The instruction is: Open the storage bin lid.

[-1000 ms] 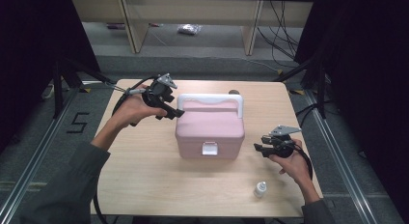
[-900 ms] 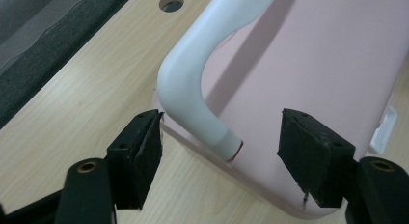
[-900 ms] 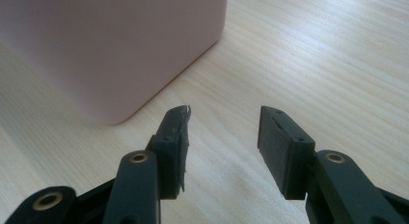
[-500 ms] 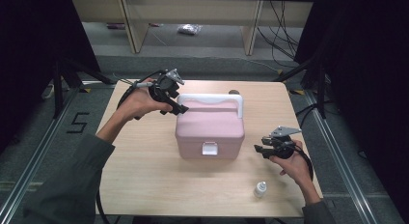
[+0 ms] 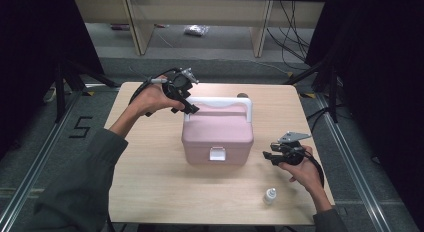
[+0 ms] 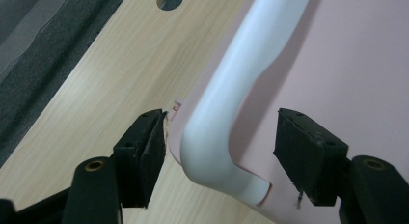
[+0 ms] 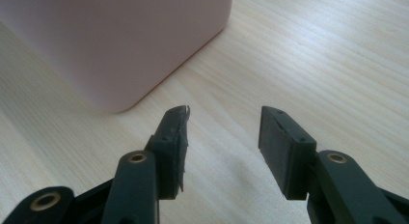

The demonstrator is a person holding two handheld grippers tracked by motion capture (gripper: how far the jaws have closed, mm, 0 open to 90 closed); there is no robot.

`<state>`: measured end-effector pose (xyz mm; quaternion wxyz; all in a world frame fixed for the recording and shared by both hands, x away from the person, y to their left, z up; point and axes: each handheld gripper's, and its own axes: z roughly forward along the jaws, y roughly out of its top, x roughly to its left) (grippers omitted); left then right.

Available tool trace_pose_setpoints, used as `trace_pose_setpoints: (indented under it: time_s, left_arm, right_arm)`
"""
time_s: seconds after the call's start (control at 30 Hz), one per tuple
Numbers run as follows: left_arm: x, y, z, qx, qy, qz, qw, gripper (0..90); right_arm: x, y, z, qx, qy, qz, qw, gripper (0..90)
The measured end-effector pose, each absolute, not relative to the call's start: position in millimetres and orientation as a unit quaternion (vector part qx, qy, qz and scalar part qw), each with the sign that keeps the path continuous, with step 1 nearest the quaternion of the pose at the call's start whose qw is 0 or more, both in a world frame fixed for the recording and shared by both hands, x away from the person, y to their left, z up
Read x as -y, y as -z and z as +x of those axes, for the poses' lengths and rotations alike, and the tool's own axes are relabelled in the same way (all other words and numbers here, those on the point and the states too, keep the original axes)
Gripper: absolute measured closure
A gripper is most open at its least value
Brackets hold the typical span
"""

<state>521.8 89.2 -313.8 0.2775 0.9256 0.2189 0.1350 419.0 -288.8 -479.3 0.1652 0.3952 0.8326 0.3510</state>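
While the left gripper (image 6: 219,137) is straddling the smooth white handle (image 6: 241,84) untouched, jaws narrowing, the rounded pink box (image 5: 217,134) is sitting on pale woodgrain table (image 5: 150,167). Beside it, the right gripper (image 7: 222,132) is hovering agape, clasping nothing.

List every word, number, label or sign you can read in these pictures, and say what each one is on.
"5" – dark marking on the grey floor left of the table.
Small white bottle near the table's front edge: any label is too small to read.
Pink box, its white handle and white latch: no lettering to be seen.
Left gripper and right gripper: no legible markings.
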Motion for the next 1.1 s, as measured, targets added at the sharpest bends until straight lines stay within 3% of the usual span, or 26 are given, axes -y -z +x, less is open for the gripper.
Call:
trace_pose_setpoints:
  time_s: [0.57, 1.1]
  left_arm:
    - [-73, 313, 542, -0.186, -0.092, 0.95, 0.235, 45.0]
    - [-69, 311, 550, -0.158, -0.076, 0.963, 0.203, 66.2]
  right_arm:
    - [290, 480, 420, -0.831, -0.354, 0.397, 0.16, 53.6]
    - [290, 480, 421, -0.833, -0.354, 0.395, 0.159, 53.6]
